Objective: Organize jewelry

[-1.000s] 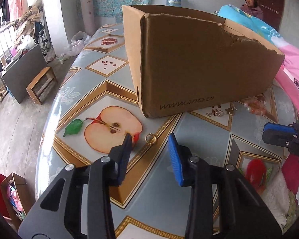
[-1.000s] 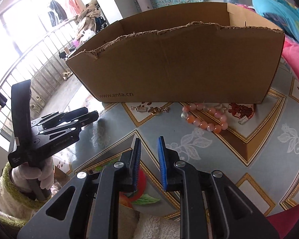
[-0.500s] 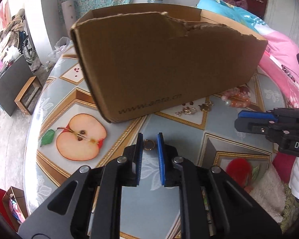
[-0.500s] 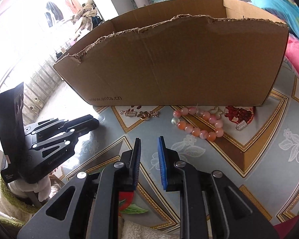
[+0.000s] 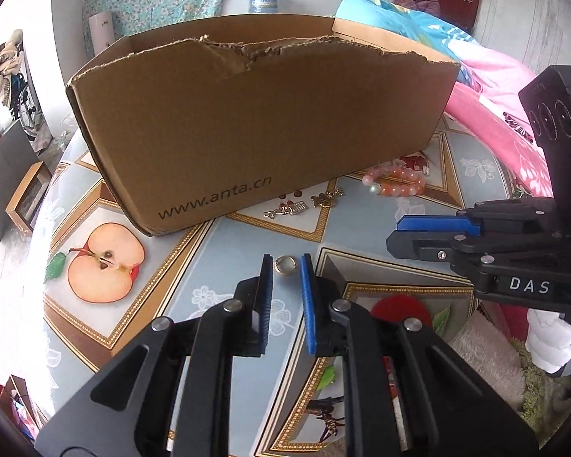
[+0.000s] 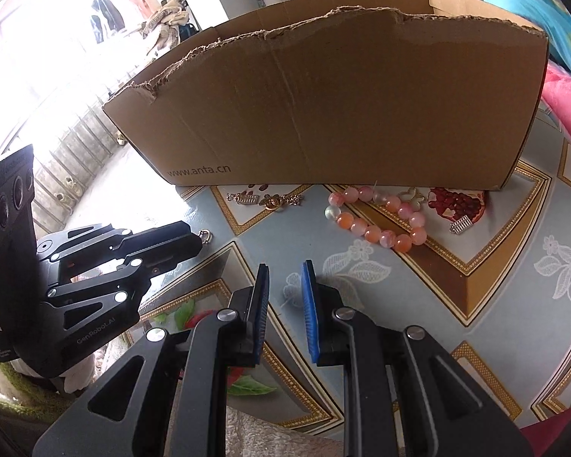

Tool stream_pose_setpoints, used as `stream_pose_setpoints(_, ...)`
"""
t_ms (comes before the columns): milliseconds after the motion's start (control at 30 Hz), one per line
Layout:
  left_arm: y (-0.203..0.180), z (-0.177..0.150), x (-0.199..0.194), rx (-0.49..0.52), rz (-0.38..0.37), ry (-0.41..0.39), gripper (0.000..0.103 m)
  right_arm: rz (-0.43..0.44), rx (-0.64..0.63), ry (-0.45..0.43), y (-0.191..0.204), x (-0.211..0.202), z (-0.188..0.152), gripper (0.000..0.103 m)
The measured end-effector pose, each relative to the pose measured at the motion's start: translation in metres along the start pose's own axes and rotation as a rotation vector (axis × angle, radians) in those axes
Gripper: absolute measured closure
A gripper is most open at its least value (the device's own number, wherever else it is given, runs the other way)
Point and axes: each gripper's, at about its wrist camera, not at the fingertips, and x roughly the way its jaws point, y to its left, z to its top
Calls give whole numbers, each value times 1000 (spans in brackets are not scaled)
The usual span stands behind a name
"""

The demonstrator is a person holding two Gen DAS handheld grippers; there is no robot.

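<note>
While the left gripper (image 5: 285,261) is clenching its jaws on a small gold ring (image 5: 290,271), the bite is sitting only at the very tips, with the ring's band caught between the two pads and most of the pad length behind it empty. Whether the ring is resting on the worktop (image 5: 361,228) or is just clear of it, I cannot tell. The right gripper (image 6: 284,266) is hovering with its jaws narrowly parted and nothing between them, and its tips are pointing at bare worktop.

Straight ahead of the left jaws, the box (image 5: 255,122) is standing with its tall front wall and torn rim facing them. Beyond the right jaws, at the foot of that wall, a pink bead bracelet (image 6: 377,221) is lying, with gold charms (image 6: 270,201) to its left and a small silver charm (image 6: 460,224) to its right.

The ring is probably heading over the wall into the box, and the grip looks like the weak point. A hard, round band pinched at the tips is likely to twist or squirt out if the hand is jerking or rolling during the lift, and a dropped ring could roll across the smooth worktop and off its edge. Carrying too low is risking a knock against the ragged rim, which could flick the ring loose or shove the box into the jewelry at its foot. The right gripper is sitting just to the right of the left jaws, so a sideways swing could bump the two tools together.
</note>
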Motion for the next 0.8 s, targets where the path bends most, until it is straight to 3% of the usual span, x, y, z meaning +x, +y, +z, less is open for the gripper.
stream_pose_setpoints(233, -3, 4, 5, 110, 4, 18, 88, 12, -9, 3, -5, -5, -3, 85)
stream_pose_setpoints(533, -7, 8, 12, 141, -1, 14, 87, 13, -26, 3, -4, -8, -5, 85)
stream_pose_setpoints(800, -12, 7, 11, 168, 20, 0, 93, -3, -59, 7, -2, -7, -1, 85)
